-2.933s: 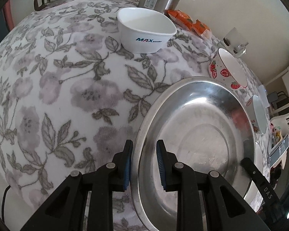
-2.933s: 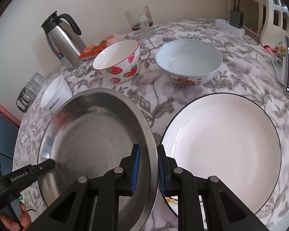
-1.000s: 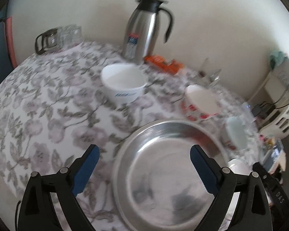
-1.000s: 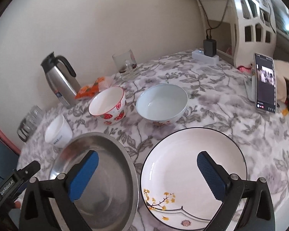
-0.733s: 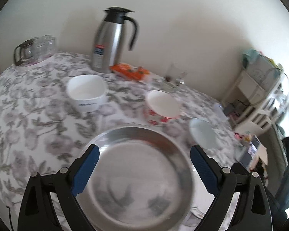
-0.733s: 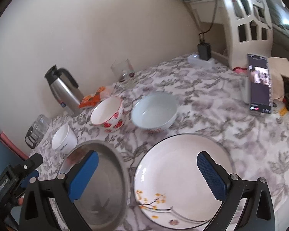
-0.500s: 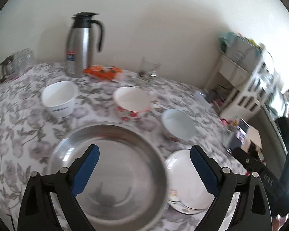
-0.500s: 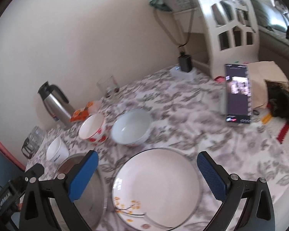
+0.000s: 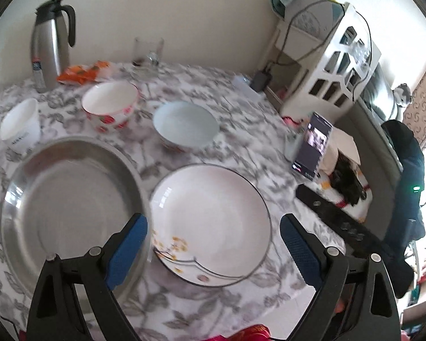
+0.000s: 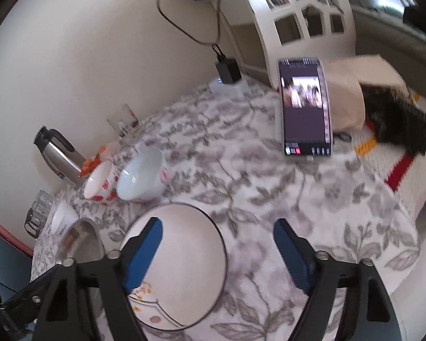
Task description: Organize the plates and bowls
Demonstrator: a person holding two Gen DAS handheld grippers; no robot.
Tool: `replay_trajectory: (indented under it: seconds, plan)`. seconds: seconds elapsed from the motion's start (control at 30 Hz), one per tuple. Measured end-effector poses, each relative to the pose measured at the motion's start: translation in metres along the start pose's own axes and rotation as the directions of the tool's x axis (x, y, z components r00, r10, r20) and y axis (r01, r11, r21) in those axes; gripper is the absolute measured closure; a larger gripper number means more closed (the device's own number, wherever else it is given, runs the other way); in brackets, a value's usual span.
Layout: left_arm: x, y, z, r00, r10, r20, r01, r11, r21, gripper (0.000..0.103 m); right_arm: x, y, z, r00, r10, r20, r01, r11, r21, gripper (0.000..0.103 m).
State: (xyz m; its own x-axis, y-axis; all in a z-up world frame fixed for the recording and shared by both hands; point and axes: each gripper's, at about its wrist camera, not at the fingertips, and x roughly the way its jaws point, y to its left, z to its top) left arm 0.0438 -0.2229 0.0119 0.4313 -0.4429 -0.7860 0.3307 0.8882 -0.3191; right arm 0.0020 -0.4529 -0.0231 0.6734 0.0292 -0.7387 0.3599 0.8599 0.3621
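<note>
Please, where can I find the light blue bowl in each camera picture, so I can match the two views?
Left wrist: the blue bowl sits upper middle, behind the white plate.
Right wrist: the blue bowl is at middle left, behind the same plate.
Shared landmark: the strawberry bowl right beside it.

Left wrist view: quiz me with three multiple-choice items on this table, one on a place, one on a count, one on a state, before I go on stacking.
1. Beside the steel plate lies:
A. white plate
B. kettle
C. phone

2. Bowls and cups on the cloth:
A. one
B. three
C. five

3. The left gripper is:
A. shut on a bowl
B. open
C. shut

Key: 1 A, the white plate lies next to it. 2 B, strawberry bowl, pale blue bowl, white cup. 3 B, blue fingers spread, holding nothing.
</note>
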Motion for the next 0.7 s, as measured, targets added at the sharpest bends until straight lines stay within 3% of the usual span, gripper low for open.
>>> replay_trajectory:
  seconds: [0.07,0.23,0.33,0.43,0.57,0.7]
  plan:
    - [0.005,-0.004,-0.004,1.0,-0.001,-0.018,0.001,1.0,-0.003,0.01,0.01,-0.007,-0.006,0.999,0.025,-0.036,-0.024,1.0,0.014,0.042]
    - [0.024,-0.006,-0.013,0.996,0.02,-0.093,-0.023,0.999,-0.033,0.016,0.038,-0.013,-0.021,0.991,0.046,-0.124,-0.043,0.999,0.021,0.057]
    - [0.033,-0.007,-0.018,0.992,0.028,-0.122,-0.033,0.999,-0.04,0.027,0.049,-0.014,-0.027,0.986,0.061,-0.156,-0.057,0.998,0.028,0.067]
    - [0.04,-0.008,-0.021,0.989,0.028,-0.148,-0.037,0.998,-0.056,0.028,0.058,-0.014,-0.03,0.981,0.074,-0.177,-0.073,0.997,0.012,0.076]
    - [0.047,-0.008,-0.024,0.984,0.033,-0.174,-0.045,0.997,-0.066,0.035,0.069,-0.013,-0.032,0.973,0.097,-0.208,-0.097,0.995,0.011,0.095]
    - [0.05,-0.004,-0.025,0.982,0.041,-0.187,-0.057,0.995,-0.083,0.035,0.074,-0.017,-0.031,0.971,0.118,-0.21,-0.116,0.993,0.022,0.096]
